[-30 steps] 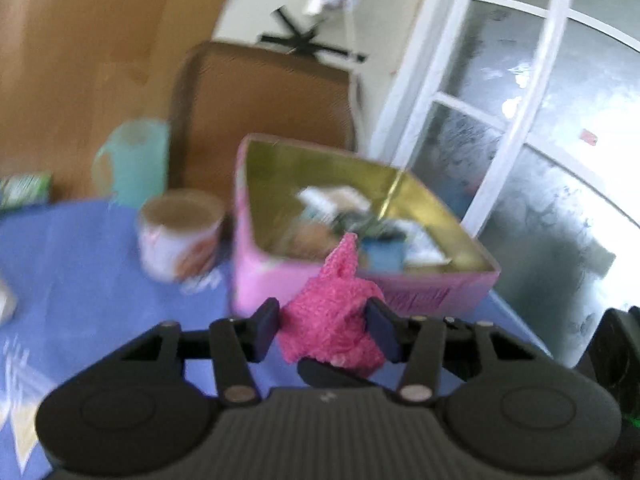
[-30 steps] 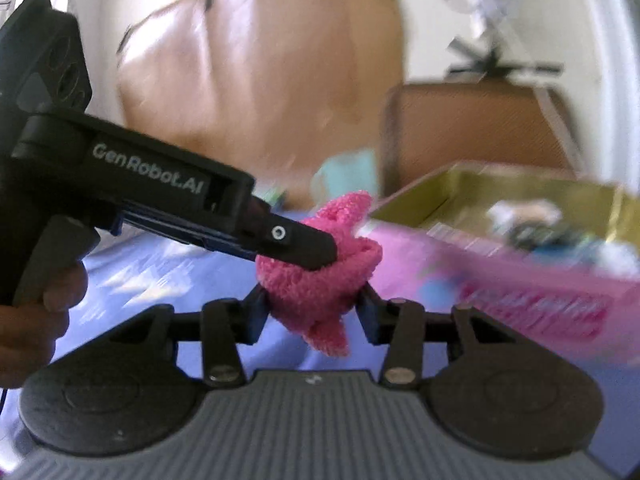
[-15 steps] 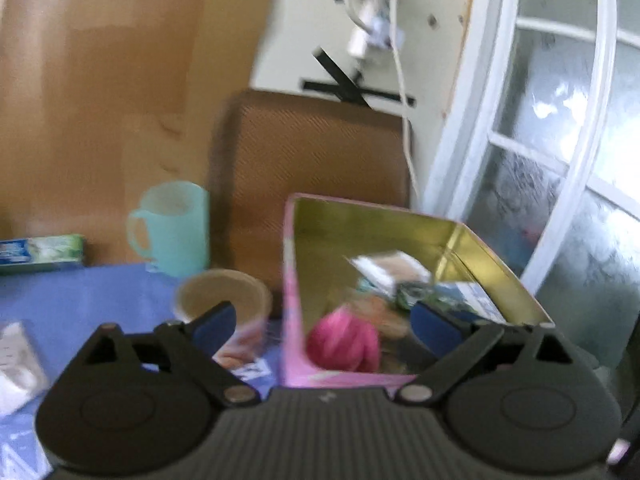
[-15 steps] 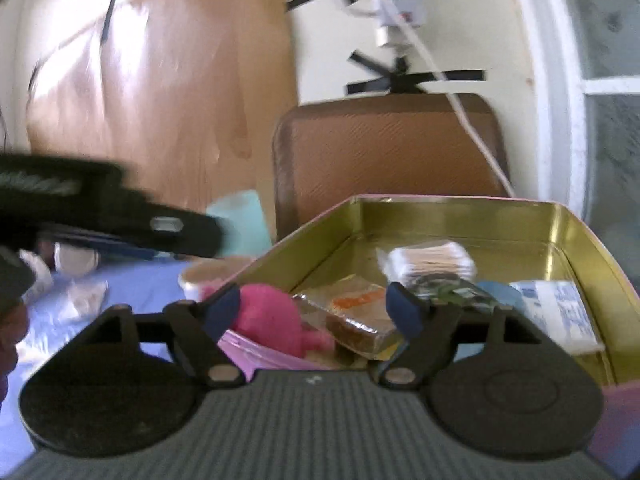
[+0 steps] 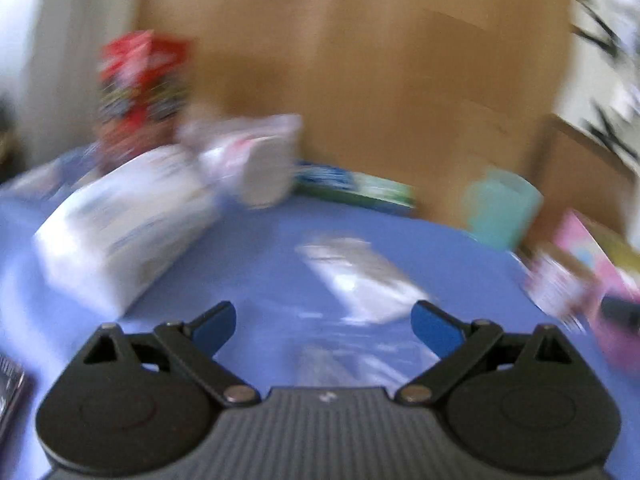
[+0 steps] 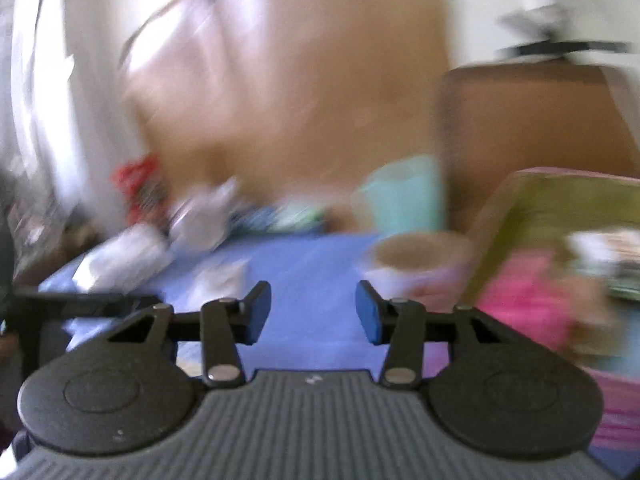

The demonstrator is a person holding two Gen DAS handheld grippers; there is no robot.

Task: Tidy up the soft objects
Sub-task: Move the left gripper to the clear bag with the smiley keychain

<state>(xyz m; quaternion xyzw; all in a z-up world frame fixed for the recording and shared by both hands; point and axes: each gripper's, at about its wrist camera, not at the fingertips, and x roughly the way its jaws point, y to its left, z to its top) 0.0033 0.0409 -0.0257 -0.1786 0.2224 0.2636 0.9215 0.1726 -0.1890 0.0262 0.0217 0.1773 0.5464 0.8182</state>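
Both views are smeared by motion blur. The left gripper (image 5: 322, 322) stands spread wide with nothing between its blue pads, over the smooth blue counter (image 5: 256, 264). Just ahead of it, at the frame's centre, lies a flat, crinkled clear plastic packet (image 5: 360, 280). A blocky white box (image 5: 120, 232) sits at middle left, with a red printed package (image 5: 140, 80) above it and a long green-and-blue carton (image 5: 356, 186) along the brown wall.

The right gripper (image 6: 312, 312) has just been closing; its jaws stand narrowly apart and empty, only bare counter between them. At the right of its frame the fuzzy pink cloth (image 6: 524, 300) rests inside the pink tin (image 6: 616, 412), whose inner wall is shiny gold. A round paper cup (image 6: 420, 268) stands just beside the tin, and a pale teal mug (image 6: 404, 192) behind the cup.
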